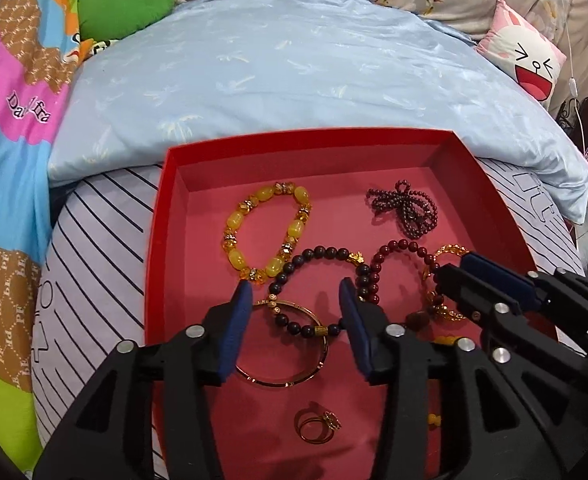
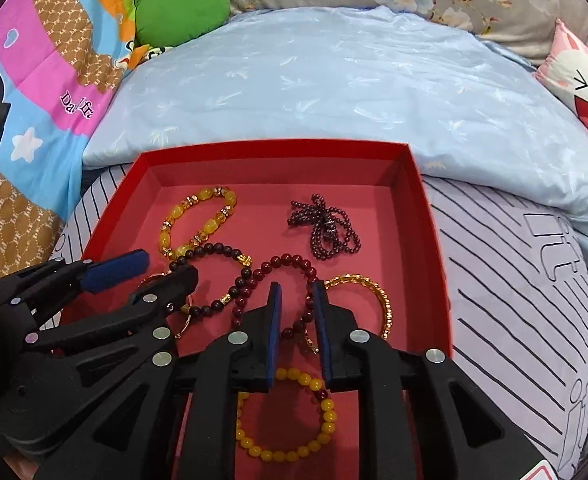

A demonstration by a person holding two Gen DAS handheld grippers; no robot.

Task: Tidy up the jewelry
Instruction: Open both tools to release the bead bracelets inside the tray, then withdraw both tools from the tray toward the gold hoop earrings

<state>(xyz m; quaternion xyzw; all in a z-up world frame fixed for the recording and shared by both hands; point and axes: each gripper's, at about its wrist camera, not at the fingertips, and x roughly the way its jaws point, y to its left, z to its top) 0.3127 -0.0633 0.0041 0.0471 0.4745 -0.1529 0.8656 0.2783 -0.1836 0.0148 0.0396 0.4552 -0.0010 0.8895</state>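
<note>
**Jewelry in the red box, both tongs parted above it**

The jewelry lies loose on the floor of a shallow red box [image 1: 162, 216] that sits on a bed. At the back left of the box is a yellow bead bracelet [image 1: 268, 232] with large oval beads and small gold spacers. At the back right is a bunched strand of small dark beads [image 1: 404, 210]. Nearer the front, a dark bead bracelet [image 1: 314, 260] with gold accents lies partly over a plain gold bangle [image 1: 290, 376], and beside it a red bead bracelet [image 1: 398, 248] touches a gold chain bracelet [image 2: 374, 292]. At the front edge lie two gold rings [image 1: 318, 426] together and a small yellow bead bracelet [image 2: 294, 432].

The left tongs [image 1: 296, 300] hang over the dark bead bracelet and the bangle with the pads apart and nothing pressed between them. The right tongs [image 2: 297, 304] stand with a narrow gap; a stretch of the red bead bracelet shows in that gap, but the pads do not press on it.

The box rests on a pale sheet with dark stripes [image 1: 94, 248]. Behind it lies a light blue quilt [image 1: 294, 72], with a colourful patchwork blanket [image 1: 10, 120] and a green cushion [image 1: 126, 4] to the left, and a pink cartoon pillow [image 1: 530, 56] to the right.
</note>
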